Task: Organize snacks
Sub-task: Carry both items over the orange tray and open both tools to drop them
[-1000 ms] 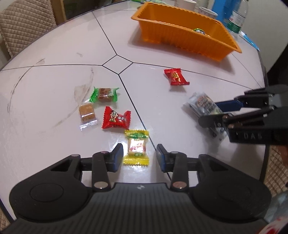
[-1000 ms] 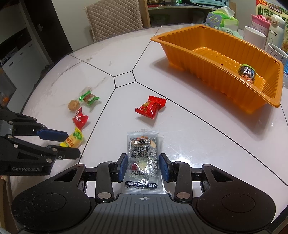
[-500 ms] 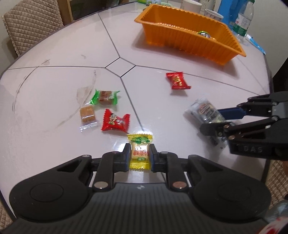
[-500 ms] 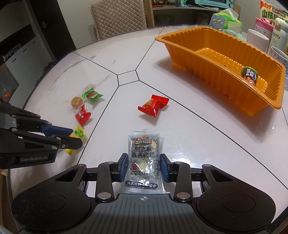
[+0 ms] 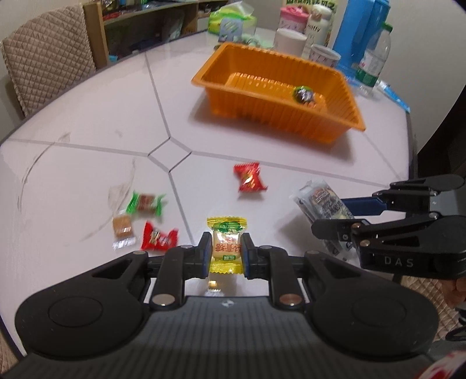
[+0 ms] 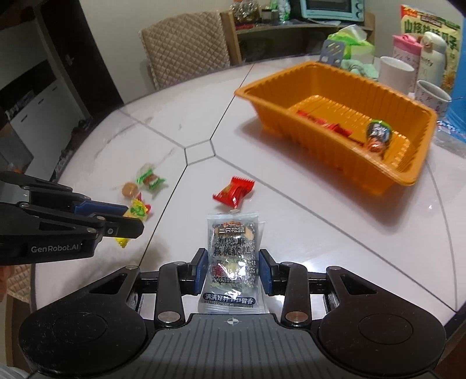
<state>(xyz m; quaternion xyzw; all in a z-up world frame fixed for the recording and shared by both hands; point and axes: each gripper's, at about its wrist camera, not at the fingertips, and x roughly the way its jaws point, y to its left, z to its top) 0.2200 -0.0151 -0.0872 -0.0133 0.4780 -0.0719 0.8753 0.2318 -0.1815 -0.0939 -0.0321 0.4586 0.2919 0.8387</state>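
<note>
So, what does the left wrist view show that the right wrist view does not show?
Only the left wrist view shows the blue-capped clear plastic water bottle behind the tray, and the left gripper shut on the yellow-wrapped candy.

Only the right wrist view shows the pale blue toaster oven on the shelf, flat red wrappers inside the tray, and the right gripper shut on the silver-grey snack packet.

Both show the ribbed orange plastic tray, the round foil-wrapped sweet in it, the loose red ridged packet and the white table.

I'm looking into a home dining room: round white stone-look table [image 6: 291, 221], quilted beige chair [image 6: 186, 49], teal countertop oven [image 6: 332, 8].
</note>
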